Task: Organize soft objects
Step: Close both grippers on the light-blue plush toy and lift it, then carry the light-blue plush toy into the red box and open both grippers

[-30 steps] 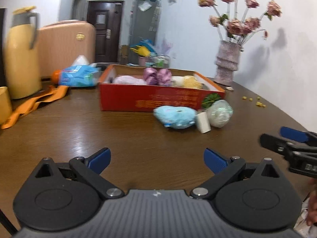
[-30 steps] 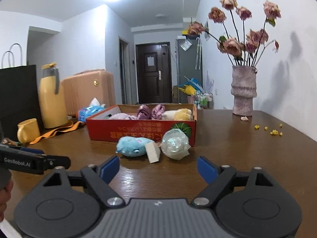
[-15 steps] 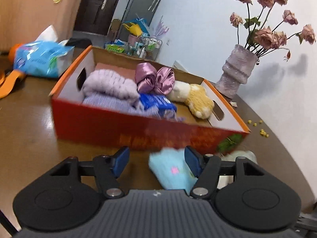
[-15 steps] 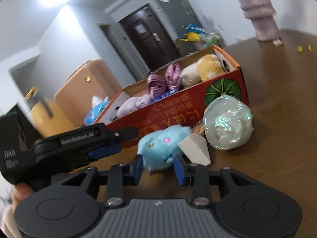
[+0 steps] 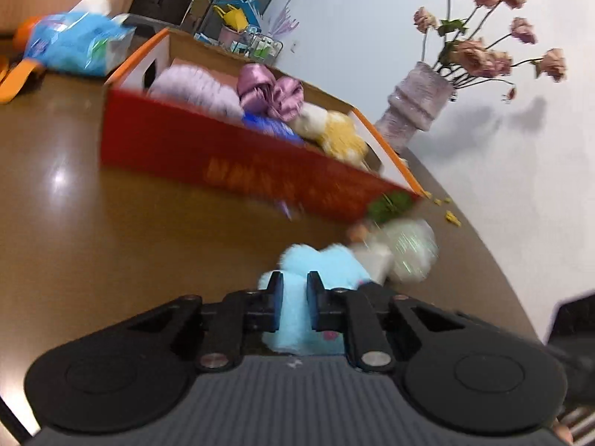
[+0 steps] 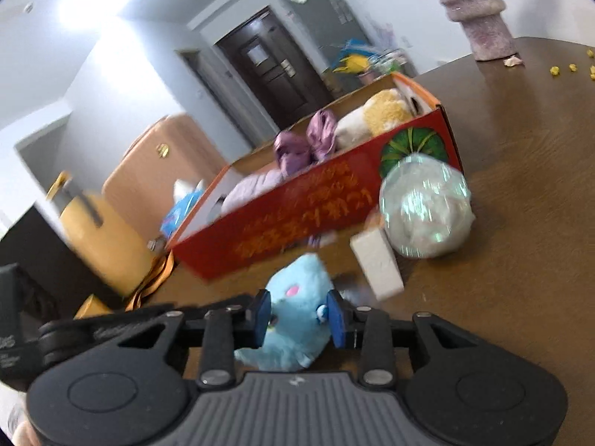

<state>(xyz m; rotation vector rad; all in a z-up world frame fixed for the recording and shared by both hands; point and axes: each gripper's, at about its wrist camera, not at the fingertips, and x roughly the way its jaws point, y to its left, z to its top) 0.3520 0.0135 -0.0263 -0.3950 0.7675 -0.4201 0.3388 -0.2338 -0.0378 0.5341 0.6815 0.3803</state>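
A light blue plush toy lies on the brown table in front of the red cardboard box. My left gripper is shut on one end of the plush. My right gripper is closed on the plush's face end. The box holds a lilac knit, a purple satin bow and a yellow-white plush. A white sponge wedge and an iridescent ball lie beside the blue plush.
A vase of dried roses stands behind the box on the right. A blue tissue pack and an orange strap lie to the left. A yellow thermos and a peach suitcase stand further left. Yellow crumbs dot the table.
Both grippers moved in from the table's near edge to the blue plush and closed on it from opposite ends. Both views are now tilted and blurred by motion.
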